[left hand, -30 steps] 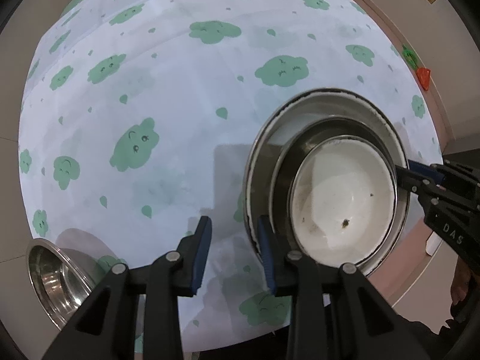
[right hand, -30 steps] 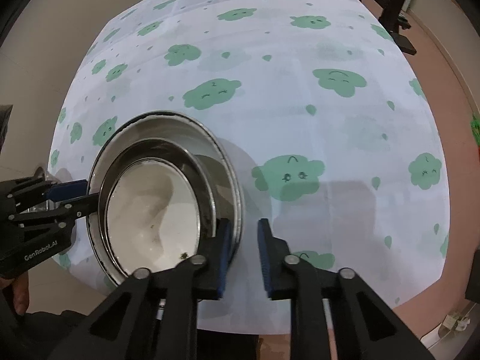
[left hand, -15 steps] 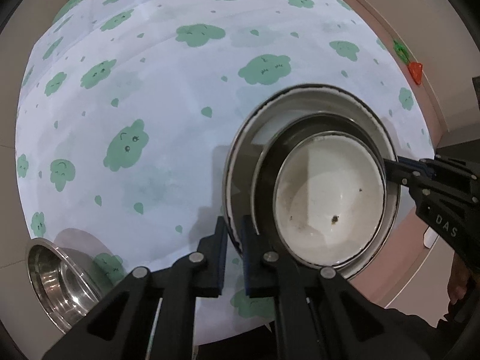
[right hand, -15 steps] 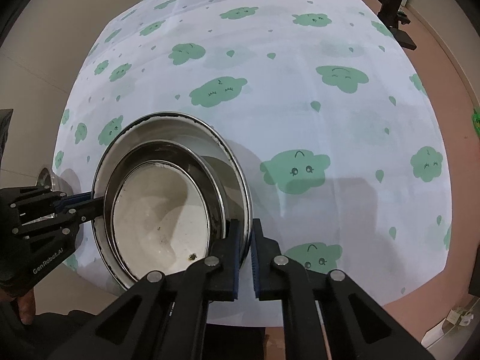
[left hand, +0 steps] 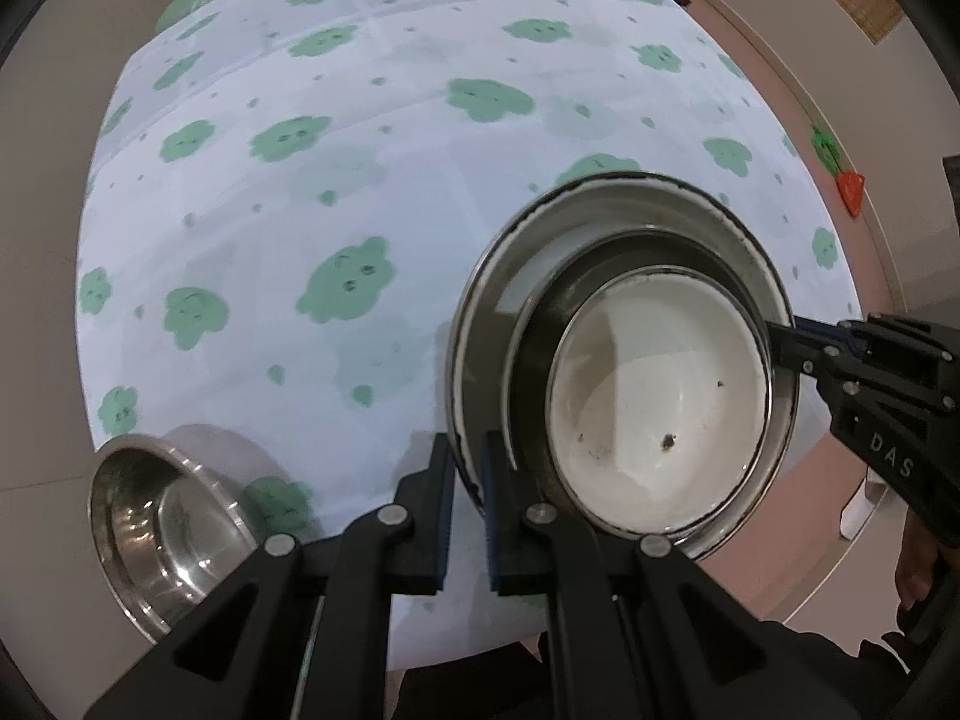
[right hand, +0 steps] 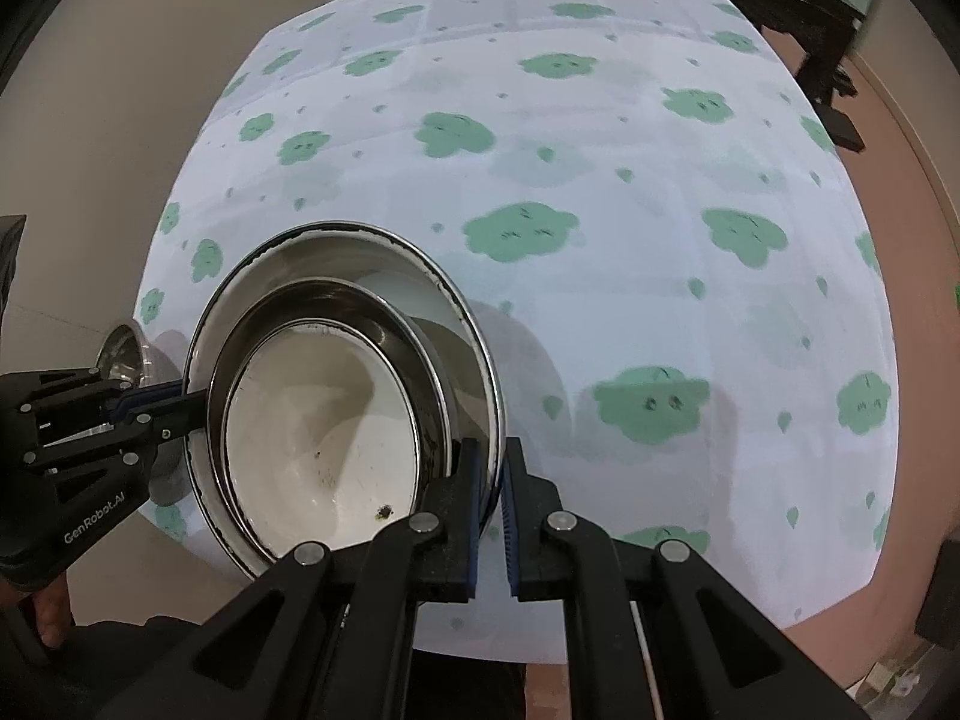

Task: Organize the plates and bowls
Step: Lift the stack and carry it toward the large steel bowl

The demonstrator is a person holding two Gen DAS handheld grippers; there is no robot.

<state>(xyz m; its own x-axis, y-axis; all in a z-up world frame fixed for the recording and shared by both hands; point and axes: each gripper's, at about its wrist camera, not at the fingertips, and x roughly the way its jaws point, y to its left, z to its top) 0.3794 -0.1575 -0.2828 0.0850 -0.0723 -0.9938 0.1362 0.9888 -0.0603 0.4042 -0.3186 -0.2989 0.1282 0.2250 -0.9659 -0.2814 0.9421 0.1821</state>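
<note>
Over the tabletop [left hand: 372, 138] | nested bowl stack [left hand: 654, 420] pinched at 9 and 3 o'clock by left hand-held gripper [left hand: 465, 468] and right hand-held gripper [right hand: 489, 474] | steel bowl [left hand: 162, 516] at 7 o'clock unstacked, probably next

A home dining area. A round table [right hand: 600, 312] is covered with a white cloth printed with smiling green clouds. Nested metal and enamel bowls [left hand: 654, 396] sit over its near edge, and a single steel bowl [left hand: 162, 522] rests at the rim to one side. Beyond the table lie pale floor tiles [left hand: 36, 324] and a reddish-brown curved floor band [right hand: 924, 276]. Dark wooden furniture [right hand: 798, 18] stands at the far side, and a small orange and green toy [left hand: 843, 177] lies on the floor.
</note>
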